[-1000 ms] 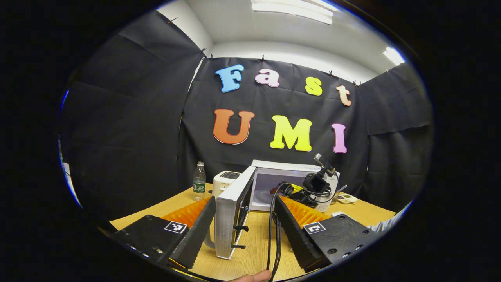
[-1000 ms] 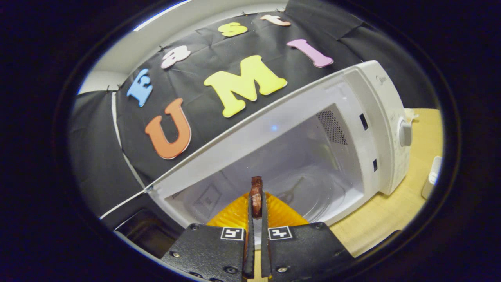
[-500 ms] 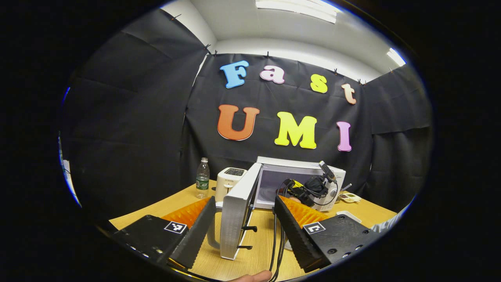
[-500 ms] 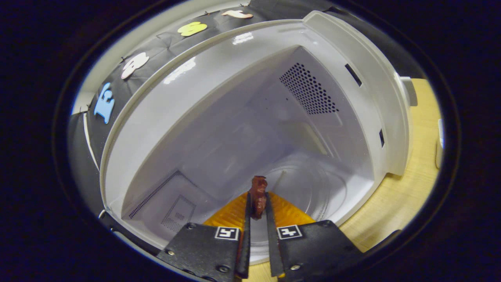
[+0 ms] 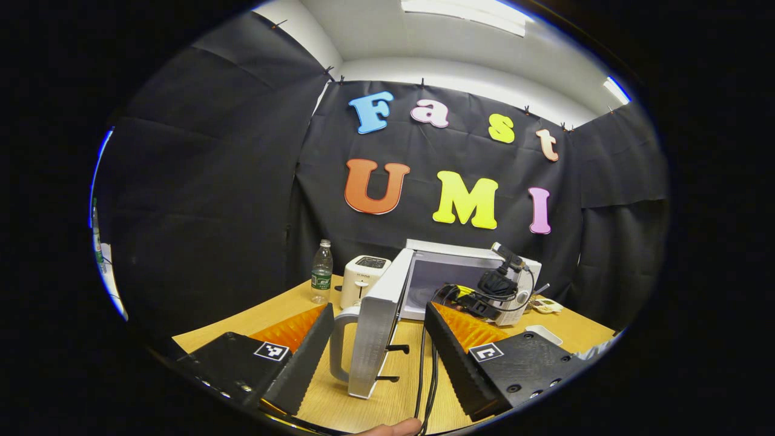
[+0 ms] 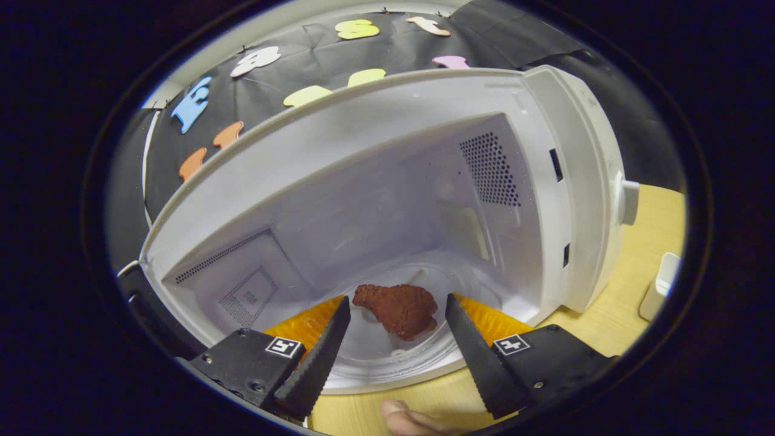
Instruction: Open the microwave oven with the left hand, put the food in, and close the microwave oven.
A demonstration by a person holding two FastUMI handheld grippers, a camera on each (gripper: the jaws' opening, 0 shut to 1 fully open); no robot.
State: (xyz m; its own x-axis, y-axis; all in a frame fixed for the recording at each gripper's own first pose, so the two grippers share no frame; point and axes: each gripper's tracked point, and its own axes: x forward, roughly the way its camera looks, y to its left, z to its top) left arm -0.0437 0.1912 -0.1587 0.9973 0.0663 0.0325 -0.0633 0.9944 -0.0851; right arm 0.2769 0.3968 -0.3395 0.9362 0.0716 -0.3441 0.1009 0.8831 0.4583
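Note:
The white microwave [image 5: 466,275] stands on the wooden table with its door [image 5: 376,339] swung wide open. Seen edge-on, the door and its handle [image 5: 336,345] sit between the fingers of my left gripper [image 5: 378,306], which is open and touches neither. Farther off, my right gripper [image 5: 478,300] reaches toward the oven's mouth. In the right gripper view a brown piece of fried food [image 6: 399,309] lies on the glass turntable [image 6: 387,363] inside the cavity. My right gripper [image 6: 398,298] is open, one finger on each side of the food and apart from it.
A water bottle [image 5: 321,272] and a white toaster [image 5: 365,275] stand left of the microwave. A small dish [image 5: 545,306] and a white tray [image 5: 543,333] lie to its right. Black cables [image 5: 424,369] trail over the table. A thumb [image 6: 405,418] shows at the bottom edge.
My right gripper, shut on the food inside the cavity before, has opened and the food now lies on the turntable. The left gripper has drifted slightly, still open by the door.

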